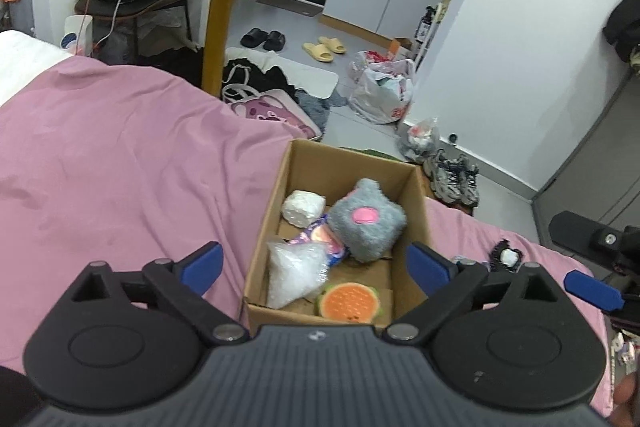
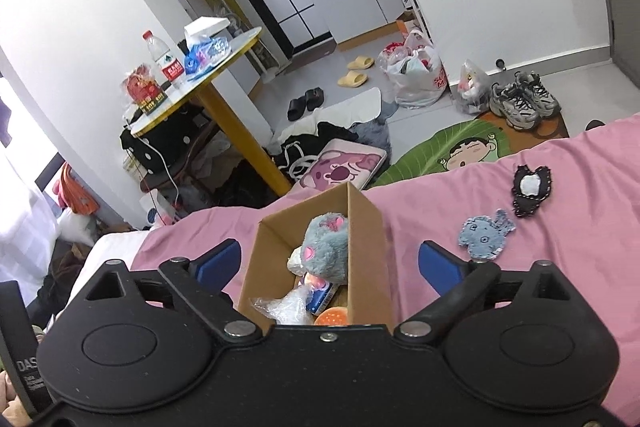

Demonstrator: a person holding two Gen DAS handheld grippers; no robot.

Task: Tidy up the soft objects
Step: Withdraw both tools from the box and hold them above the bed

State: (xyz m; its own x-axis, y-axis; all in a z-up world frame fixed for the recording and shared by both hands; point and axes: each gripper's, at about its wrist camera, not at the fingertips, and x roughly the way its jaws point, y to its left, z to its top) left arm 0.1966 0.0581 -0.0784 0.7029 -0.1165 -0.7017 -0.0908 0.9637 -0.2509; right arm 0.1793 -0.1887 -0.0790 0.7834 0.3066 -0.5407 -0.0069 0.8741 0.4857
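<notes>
An open cardboard box [image 1: 352, 163] stands on the pink bed sheet [image 1: 120, 163]. In it lie a grey plush with a pink patch [image 1: 366, 219], a white wad [image 1: 303, 207], a clear plastic bag [image 1: 294, 273], a round orange toy [image 1: 349, 303] and a colourful packet [image 1: 320, 237]. My left gripper [image 1: 320, 263] is open and empty above the box's near end. My right gripper [image 2: 330, 261] is open and empty over the box [image 2: 368, 251]. A blue felt fish [image 2: 485, 235] and a black felt piece [image 2: 531, 190] lie on the sheet to the right. The other gripper's blue finger [image 1: 592, 291] shows at right.
Beyond the bed's edge, the floor holds a pink bag [image 2: 344, 167], a green cartoon mat [image 2: 452, 147], sneakers [image 2: 524, 101], slippers [image 2: 352, 71] and plastic bags [image 2: 416, 75]. A round yellow table [image 2: 200, 75] with bottles stands at the left.
</notes>
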